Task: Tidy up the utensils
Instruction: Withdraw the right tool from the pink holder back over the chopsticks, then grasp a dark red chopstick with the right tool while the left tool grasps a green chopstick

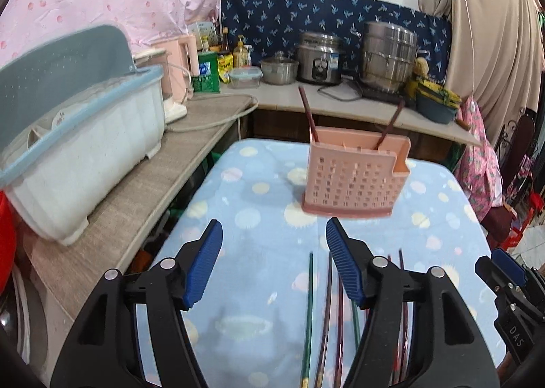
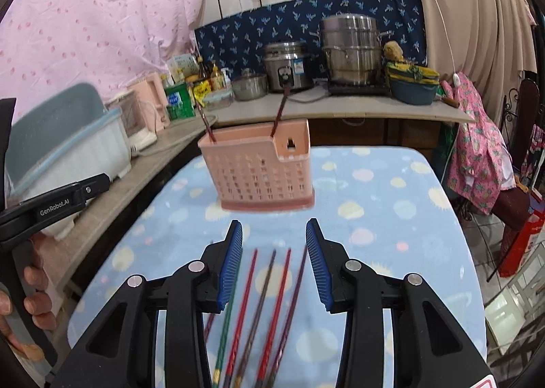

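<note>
A pink perforated utensil holder [image 1: 354, 177] stands on the blue spotted cloth, with two dark red chopsticks [image 1: 308, 114] leaning in it; it also shows in the right wrist view [image 2: 262, 170]. Several loose chopsticks [image 2: 269, 306], red, brown, purple and one green [image 1: 308, 313], lie on the cloth near me. My left gripper [image 1: 274, 241] is open and empty above the cloth, left of the loose chopsticks. My right gripper [image 2: 274, 241] is open and empty, its jaws straddling the chopsticks from above.
A blue-and-white dish rack [image 1: 78, 136] sits on the grey counter [image 1: 143, 190] to the left. The back counter holds pots [image 1: 388, 54], a rice cooker [image 1: 320, 58], bottles and a basin [image 1: 436, 105]. The cloth-covered table [image 2: 391, 217] drops off at right.
</note>
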A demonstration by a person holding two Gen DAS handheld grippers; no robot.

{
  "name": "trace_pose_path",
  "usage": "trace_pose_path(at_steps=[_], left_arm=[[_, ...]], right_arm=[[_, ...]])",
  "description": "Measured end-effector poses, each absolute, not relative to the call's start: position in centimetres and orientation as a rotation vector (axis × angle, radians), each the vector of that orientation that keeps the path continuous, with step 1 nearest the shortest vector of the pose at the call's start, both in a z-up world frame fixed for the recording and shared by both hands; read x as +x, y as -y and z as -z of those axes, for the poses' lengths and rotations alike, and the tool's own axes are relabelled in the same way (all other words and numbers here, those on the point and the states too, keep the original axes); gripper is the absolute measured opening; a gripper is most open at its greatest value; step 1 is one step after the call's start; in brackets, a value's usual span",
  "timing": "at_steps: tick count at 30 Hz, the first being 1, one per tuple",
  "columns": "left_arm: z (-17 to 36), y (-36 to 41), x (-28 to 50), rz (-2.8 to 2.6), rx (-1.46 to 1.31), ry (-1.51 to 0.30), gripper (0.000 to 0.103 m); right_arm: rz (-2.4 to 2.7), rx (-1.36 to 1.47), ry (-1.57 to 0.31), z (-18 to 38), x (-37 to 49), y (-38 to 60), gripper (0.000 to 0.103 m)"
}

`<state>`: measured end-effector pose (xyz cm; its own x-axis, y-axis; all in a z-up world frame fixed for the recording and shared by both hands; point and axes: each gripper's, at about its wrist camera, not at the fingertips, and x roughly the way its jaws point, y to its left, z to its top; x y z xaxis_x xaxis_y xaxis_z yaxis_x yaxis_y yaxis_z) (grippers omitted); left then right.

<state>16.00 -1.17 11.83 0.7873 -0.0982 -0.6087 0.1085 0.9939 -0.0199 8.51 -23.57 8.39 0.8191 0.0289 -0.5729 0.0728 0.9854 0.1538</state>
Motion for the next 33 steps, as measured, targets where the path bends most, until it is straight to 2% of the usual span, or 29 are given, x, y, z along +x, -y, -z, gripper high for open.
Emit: trace_pose_path(at_steps=[16, 24, 28, 33], left_arm=[[-2.6, -0.6, 11.4, 0.105, 0.025, -0.836, 0.06], [-0.8, -1.0, 10.6, 0.095, 0.018, -0.889, 0.06], [-0.4, -1.1, 10.6, 0.099, 0.013, -0.905, 0.06], [0.0, -1.1, 10.5, 0.099, 0.015, -0.917, 0.06]], right_arm=[[0.048, 0.155, -0.847, 2.0, 4.8, 22.2, 0.038], [0.043, 0.15, -0.88, 3.4, 4.8, 21.8, 0.035], [0.051, 0.129, -0.894, 3.9, 5.0, 21.5, 0.027], [0.045, 0.121, -0.893, 4.0, 5.0, 21.2, 0.026]])
